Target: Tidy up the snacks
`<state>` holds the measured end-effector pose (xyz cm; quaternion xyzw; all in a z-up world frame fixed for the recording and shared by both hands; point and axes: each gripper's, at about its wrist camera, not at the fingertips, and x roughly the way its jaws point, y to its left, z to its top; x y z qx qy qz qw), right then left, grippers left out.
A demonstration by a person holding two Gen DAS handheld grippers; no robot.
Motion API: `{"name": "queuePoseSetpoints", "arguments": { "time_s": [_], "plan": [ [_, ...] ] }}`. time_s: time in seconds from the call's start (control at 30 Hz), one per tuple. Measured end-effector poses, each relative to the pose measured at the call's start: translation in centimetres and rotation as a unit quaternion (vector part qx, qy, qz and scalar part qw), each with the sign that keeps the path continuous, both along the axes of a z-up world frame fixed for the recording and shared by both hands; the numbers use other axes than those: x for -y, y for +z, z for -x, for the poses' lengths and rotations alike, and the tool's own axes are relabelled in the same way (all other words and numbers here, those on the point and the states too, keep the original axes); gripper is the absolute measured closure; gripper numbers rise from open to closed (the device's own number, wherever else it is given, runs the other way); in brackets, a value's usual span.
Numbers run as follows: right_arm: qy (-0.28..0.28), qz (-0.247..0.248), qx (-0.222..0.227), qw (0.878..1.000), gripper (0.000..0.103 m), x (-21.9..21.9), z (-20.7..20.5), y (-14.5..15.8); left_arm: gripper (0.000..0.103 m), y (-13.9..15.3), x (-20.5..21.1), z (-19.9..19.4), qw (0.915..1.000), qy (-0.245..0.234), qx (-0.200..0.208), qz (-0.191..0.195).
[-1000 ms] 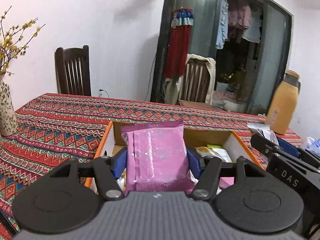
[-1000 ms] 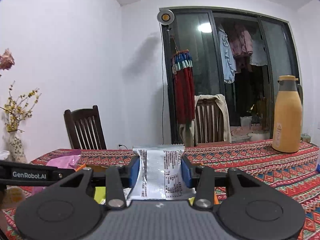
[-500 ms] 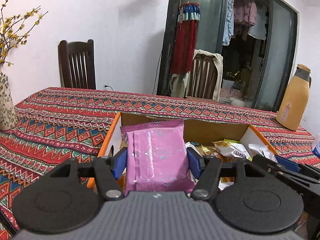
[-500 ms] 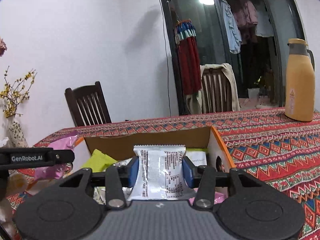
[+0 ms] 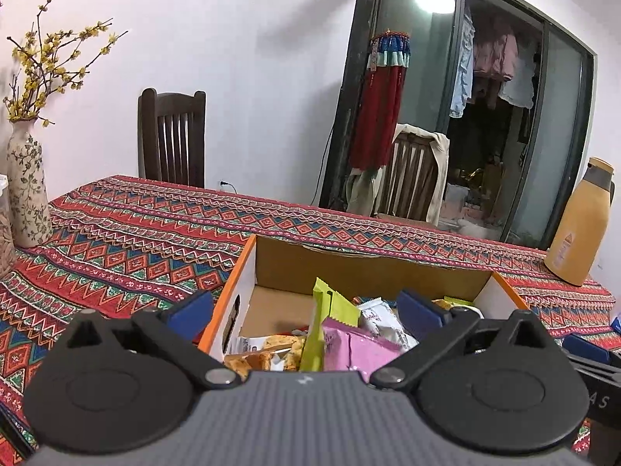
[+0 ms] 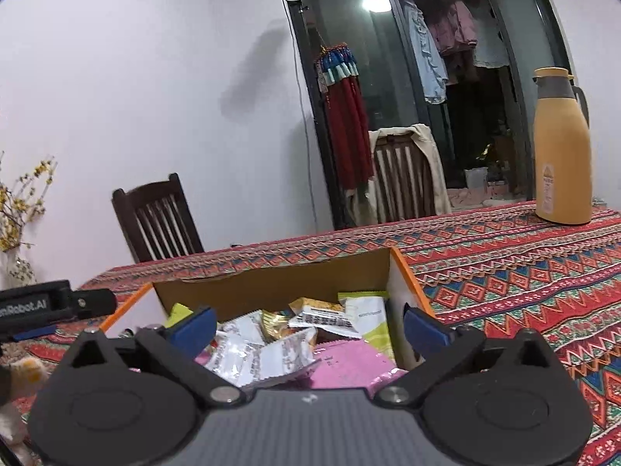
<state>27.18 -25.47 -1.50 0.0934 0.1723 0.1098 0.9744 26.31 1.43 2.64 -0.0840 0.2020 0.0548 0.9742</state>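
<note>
Snacks [image 6: 271, 353] lie heaped in the box [image 5: 388, 272], both grippers [image 5: 306, 310] [image 6: 308, 324] just opened wide and empty above it; descending could snag loose packets or tip the box.

My left black two-finger gripper with blue pads [image 5: 304, 306] is tilted a little downward, and its jaws have just been opening; now they stand wide apart and no pad presses on anything. My right black two-finger gripper with blue pads [image 6: 308, 324] is in the same pose, slightly nose-down, and its jaws have also just been opening to their widest, gripping nothing.
</note>
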Motion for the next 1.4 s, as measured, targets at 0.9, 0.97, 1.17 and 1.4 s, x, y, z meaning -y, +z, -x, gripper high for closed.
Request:
{"name": "queuePoseSetpoints", "arguments": {
  "time_s": [0.9,0.97,1.17,1.4],
  "plan": [
    [0.008,0.002,0.018,1.0,0.0,2.3,11.5,1.7,0.0,1.6,1.3,12.5,0.9945,-0.09,0.051,-0.019],
    [0.01,0.006,0.011,1.0,0.0,2.3,13.1,1.1,0.0,0.9,0.9,14.1,0.9942,-0.096,0.044,-0.019],
    [0.015,0.023,-0.013,1.0,0.0,2.5,16.9,-1.0,0.0,-1.5,-0.3,17.7,0.9953,-0.092,0.014,-0.026],
    [0.014,0.022,-0.015,1.0,0.0,3.1,20.4,-1.5,0.0,-2.1,-0.9,21.1,0.9959,-0.086,0.004,-0.03]
  ]
}}
